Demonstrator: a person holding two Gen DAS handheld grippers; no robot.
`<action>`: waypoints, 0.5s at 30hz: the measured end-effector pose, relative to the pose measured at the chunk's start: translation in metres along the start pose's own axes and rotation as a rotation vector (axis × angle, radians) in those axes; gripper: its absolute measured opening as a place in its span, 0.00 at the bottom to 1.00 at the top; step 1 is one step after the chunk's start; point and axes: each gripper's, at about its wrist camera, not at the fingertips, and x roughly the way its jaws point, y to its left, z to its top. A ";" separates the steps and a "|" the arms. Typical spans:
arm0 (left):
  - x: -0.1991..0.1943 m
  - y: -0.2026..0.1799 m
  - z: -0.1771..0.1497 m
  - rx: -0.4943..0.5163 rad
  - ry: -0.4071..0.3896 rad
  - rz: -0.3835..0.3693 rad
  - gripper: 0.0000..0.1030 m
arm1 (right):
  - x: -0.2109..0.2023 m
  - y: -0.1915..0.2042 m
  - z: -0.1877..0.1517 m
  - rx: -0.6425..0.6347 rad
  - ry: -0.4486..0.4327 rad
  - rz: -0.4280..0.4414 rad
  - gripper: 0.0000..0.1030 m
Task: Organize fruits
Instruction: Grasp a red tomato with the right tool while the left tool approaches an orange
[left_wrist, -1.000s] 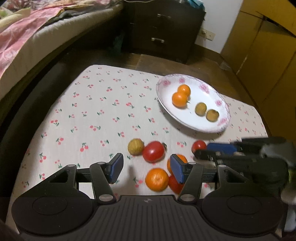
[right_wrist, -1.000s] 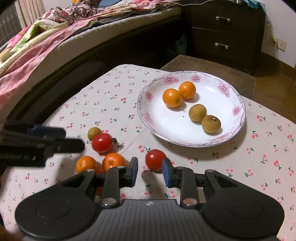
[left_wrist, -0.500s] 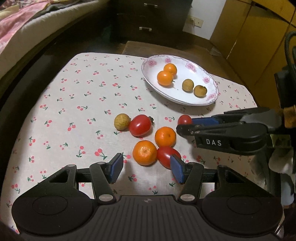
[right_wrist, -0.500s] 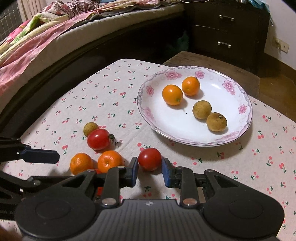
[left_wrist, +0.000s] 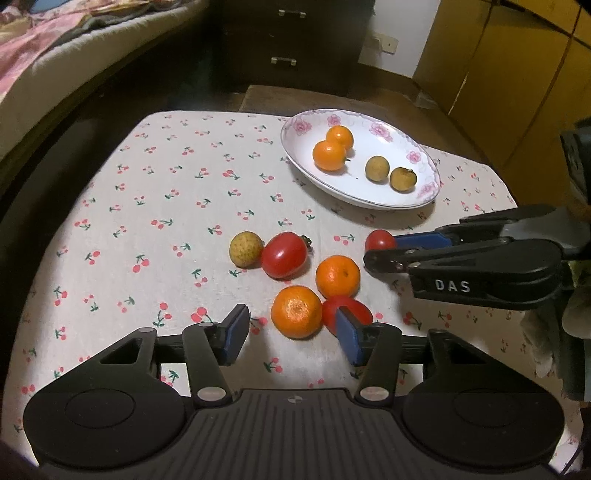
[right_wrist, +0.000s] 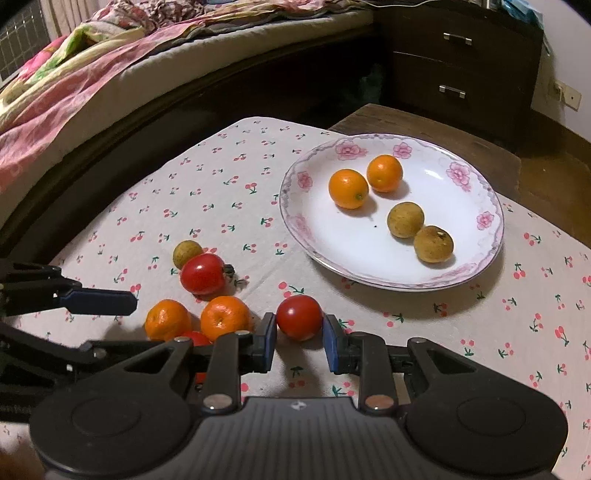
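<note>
A white floral plate (right_wrist: 480, 254) holds two oranges and two brown longans; it also shows in the left wrist view (left_wrist: 424, 195). My right gripper (right_wrist: 300, 341) is open, its pads on either side of a small red tomato (right_wrist: 299, 322) on the cloth, not closed on it. My left gripper (left_wrist: 290, 334) is open and empty, just in front of an orange (left_wrist: 296, 312) and a red tomato (left_wrist: 345, 314). Beyond lie another orange (left_wrist: 338, 277), a larger tomato (left_wrist: 284, 254) and a longan (left_wrist: 246, 248).
The table has a white cherry-print cloth (left_wrist: 166, 206). A bed (right_wrist: 92, 92) with a pink blanket runs along the left. A dark drawer chest (right_wrist: 454, 66) stands behind the table. Yellow cupboards (left_wrist: 517, 74) are at the right.
My left gripper has pulled back and up from the fruit cluster. My right gripper has moved forward so the small tomato now sits between its pads.
</note>
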 end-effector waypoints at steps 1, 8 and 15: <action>0.002 0.000 0.000 -0.005 0.007 -0.004 0.55 | 0.000 0.000 0.000 0.002 0.001 0.001 0.41; 0.015 0.003 0.005 -0.036 0.026 -0.016 0.52 | 0.001 0.001 -0.002 -0.004 0.012 0.002 0.41; 0.015 0.001 0.001 -0.045 0.026 -0.001 0.43 | 0.000 0.000 -0.002 -0.003 0.008 0.001 0.41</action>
